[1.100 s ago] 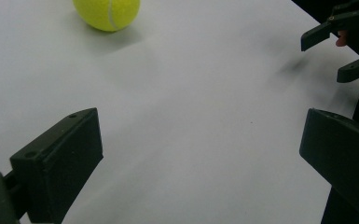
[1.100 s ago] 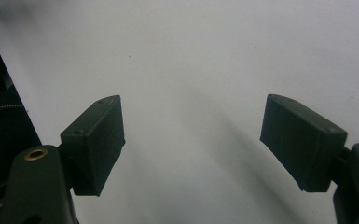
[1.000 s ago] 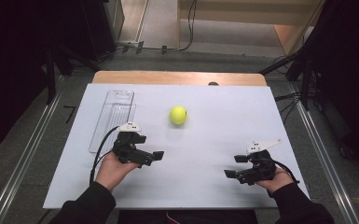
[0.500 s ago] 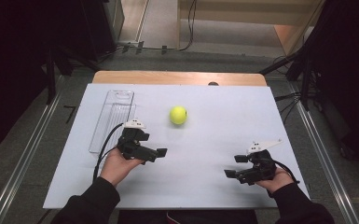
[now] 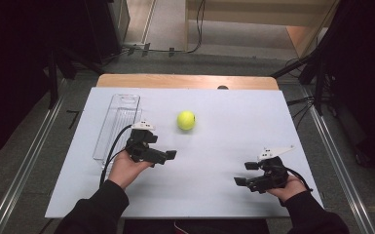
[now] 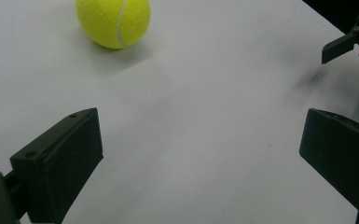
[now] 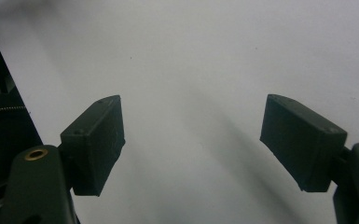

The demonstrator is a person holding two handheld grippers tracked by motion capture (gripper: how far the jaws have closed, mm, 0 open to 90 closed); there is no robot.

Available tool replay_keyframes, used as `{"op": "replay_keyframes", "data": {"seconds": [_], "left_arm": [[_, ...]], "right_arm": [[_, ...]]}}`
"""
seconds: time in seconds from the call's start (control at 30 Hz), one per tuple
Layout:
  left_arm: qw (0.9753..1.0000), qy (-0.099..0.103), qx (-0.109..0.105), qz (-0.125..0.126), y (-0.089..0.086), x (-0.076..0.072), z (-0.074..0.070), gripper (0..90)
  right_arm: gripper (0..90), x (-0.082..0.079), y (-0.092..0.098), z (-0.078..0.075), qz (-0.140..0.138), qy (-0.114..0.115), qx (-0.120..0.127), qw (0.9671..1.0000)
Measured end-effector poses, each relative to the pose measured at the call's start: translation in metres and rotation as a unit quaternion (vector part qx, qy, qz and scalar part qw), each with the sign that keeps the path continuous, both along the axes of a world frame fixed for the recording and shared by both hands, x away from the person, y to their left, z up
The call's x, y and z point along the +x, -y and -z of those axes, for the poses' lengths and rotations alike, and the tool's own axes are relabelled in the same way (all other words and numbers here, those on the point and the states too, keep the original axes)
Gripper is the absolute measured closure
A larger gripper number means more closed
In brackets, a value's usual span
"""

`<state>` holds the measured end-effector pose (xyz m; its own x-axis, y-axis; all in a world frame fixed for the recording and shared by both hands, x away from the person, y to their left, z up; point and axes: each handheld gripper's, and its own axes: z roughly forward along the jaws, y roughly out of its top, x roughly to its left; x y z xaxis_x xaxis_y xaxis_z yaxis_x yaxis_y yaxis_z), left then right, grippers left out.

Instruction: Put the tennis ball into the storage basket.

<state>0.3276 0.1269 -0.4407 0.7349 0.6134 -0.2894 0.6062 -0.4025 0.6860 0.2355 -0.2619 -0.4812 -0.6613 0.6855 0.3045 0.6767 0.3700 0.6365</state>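
1. Ball (image 5: 186,120): a yellow-green tennis ball sits alone on the white table (image 5: 234,122), a little toward 12 o'clock from the table's middle.
2. Nothing touches the ball.
3. In the left gripper view the ball (image 6: 113,21) shows at about 11 o'clock, with a white seam on it.
4. The left gripper (image 5: 168,155) is near the ball, at about 7 o'clock from it. Its jaws are wide apart and hold nothing.
5. The right gripper (image 5: 245,174) is well apart from the ball, at about 4 o'clock from it. Its jaws are spread wide over bare table.
6. A clear tray (image 5: 117,126) lies at 9 o'clock from the ball, just beside the left gripper.
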Motion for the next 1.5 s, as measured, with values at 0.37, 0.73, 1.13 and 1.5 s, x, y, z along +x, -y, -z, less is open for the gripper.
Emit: {"op": "replay_keyframes", "data": {"seconds": [0.37,0.73,1.13,1.5], "left_arm": [[1.0000,0.004,-0.007,0.000,0.005,0.011,-0.003,0.0],[1.0000,0.003,0.002,0.000,0.011,0.021,-0.001,0.0],[0.9999,0.007,0.007,-0.010,0.016,0.032,-0.001,0.0],[0.9997,0.012,0.013,-0.015,0.023,0.045,-0.004,0.0]], "right_arm": [[19.7,0.000,0.000,0.000,0.000,0.000,0.001,1.0000],[19.7,0.000,0.000,0.000,-0.001,0.001,0.001,1.0000],[19.7,0.000,0.000,-0.001,-0.001,0.001,0.000,1.0000],[19.7,0.000,0.000,-0.001,-0.002,0.000,0.001,1.0000]]}}
